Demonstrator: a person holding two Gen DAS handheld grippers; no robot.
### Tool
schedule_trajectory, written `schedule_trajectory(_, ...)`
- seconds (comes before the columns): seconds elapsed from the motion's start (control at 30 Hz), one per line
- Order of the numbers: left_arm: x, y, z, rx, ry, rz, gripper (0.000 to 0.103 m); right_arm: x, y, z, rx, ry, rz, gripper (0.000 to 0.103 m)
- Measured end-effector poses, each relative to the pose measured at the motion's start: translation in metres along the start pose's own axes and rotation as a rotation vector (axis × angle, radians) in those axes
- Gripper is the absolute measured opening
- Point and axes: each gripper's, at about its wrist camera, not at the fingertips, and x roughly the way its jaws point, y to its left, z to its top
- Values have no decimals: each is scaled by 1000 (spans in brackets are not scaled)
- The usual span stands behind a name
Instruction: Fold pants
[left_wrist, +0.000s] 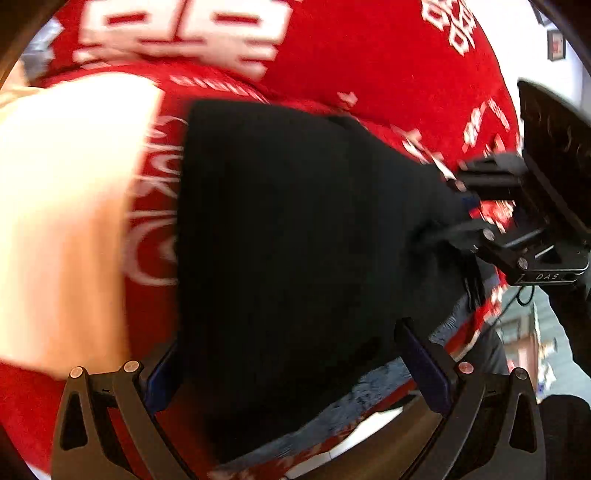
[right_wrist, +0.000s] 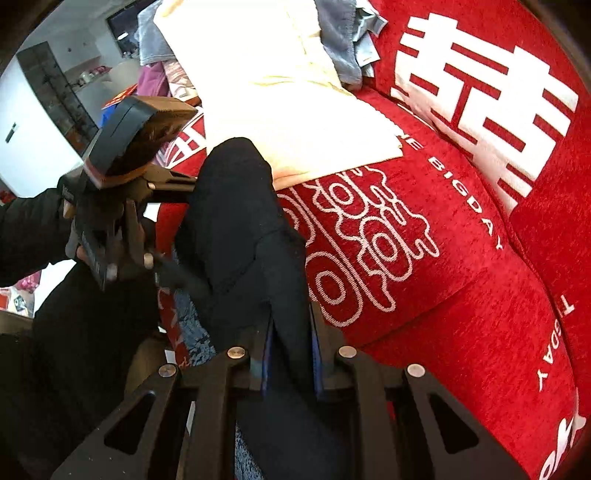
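Reading left to right, we see our left gripper with fingers spread around the black pants, whose length runs rightward to our right gripper, clamped on them, over a red blanket lettered "BIGDAY"; "DAS" marks the right gripper.

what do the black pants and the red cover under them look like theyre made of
The black pants look like a soft matte knit or fleece, probably cotton blend: they drape in rounded folds with no sheen. The red cover looks like chenille or short-pile woven fabric, judging by its fuzzy nap, with white lettering and patterns woven or printed on.
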Motion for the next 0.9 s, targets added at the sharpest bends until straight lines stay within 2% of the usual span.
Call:
schedule_trajectory(0.07, 8, -5, 0, 18, 24, 67, 103, 3, -4, -1, 17, 3, -6, 19)
schedule_trajectory(0.1, 7, -9, -1, 40, 20, 89, 93, 6, -7, 0, 31, 2, -6, 19)
schedule_trajectory(0.13, 6, -11, -3, 43, 25, 104, 78, 8, -10, -1, 45, 4, -8, 19)
schedule_trajectory(0.17, 3, -8, -5, 19, 38, 99, 74, 9, -12, -2, 58, 8, -10, 19)
schedule_trajectory(0.2, 1, -6, -6, -3, 44, 83, 64, 13, -17, -2, 88, 12, -9, 21)
schedule_trajectory(0.23, -1, -4, -8, -25, 55, 68, 58, 14, -19, -1, 111, 13, -15, 28)
schedule_trajectory(0.27, -1, -2, -9, -50, 75, 73, 57, 15, -22, 1, 142, 11, -31, 33)
schedule_trajectory(0.33, 2, -6, -10, -52, 81, 116, 48, 7, -30, 0, 206, -16, -106, 53)
schedule_trajectory(0.4, 2, -12, -10, -56, 91, 159, 39, -6, -43, -8, 289, -43, -189, 63)
schedule_trajectory(0.47, 8, -23, -5, -84, 99, 170, 36, -19, -61, -27, 435, -76, -253, 64)
schedule_trajectory(0.57, 11, -36, -2, -77, 111, 230, 34, -27, -83, -73, 666, -89, -325, 64)
schedule_trajectory(0.63, 10, -41, -4, -65, 116, 254, 32, -15, -92, -104, 782, -55, -372, 64)
schedule_trajectory(0.67, 8, -47, -3, -57, 118, 275, 31, -9, -93, -114, 807, -36, -372, 64)
schedule_trajectory(0.73, 4, -53, -4, -53, 116, 290, 29, -6, -79, -123, 782, -82, -407, 66)
schedule_trajectory(0.8, 0, -58, -4, -49, 115, 305, 29, -3, -64, -124, 754, -54, -408, 73)
schedule_trajectory(0.9, -4, -67, -3, -45, 110, 322, 28, -3, -37, -132, 728, -32, -414, 76)
